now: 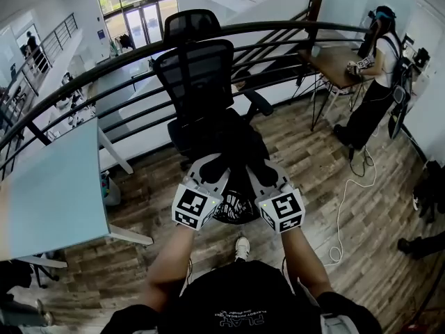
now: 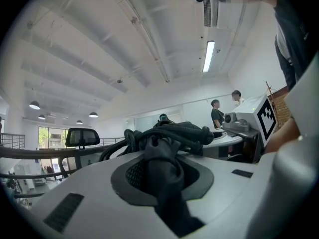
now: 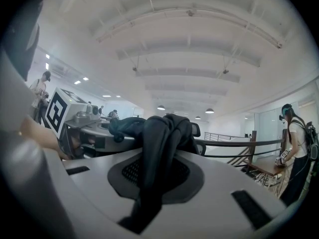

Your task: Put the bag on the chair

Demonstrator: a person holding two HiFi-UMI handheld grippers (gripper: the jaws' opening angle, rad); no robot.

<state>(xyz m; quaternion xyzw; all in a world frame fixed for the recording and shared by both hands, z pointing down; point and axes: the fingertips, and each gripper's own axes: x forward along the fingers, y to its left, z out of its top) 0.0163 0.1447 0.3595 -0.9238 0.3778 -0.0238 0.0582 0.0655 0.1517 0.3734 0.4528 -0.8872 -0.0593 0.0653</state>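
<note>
the wood floor spans the scene, bounded by a dark railing with a pale table at the left. the black mesh chair stands ahead of me, its back toward the railing. the black bag hangs between my two grippers, just at the front edge of the chair seat; contact with the seat cannot be confirmed. my left gripper holds one side: its fingers are closed on a bunched fold of the bag. my right gripper holds the other side: its fingers are pinched tighter on a thinner fold of the bag.
</note>
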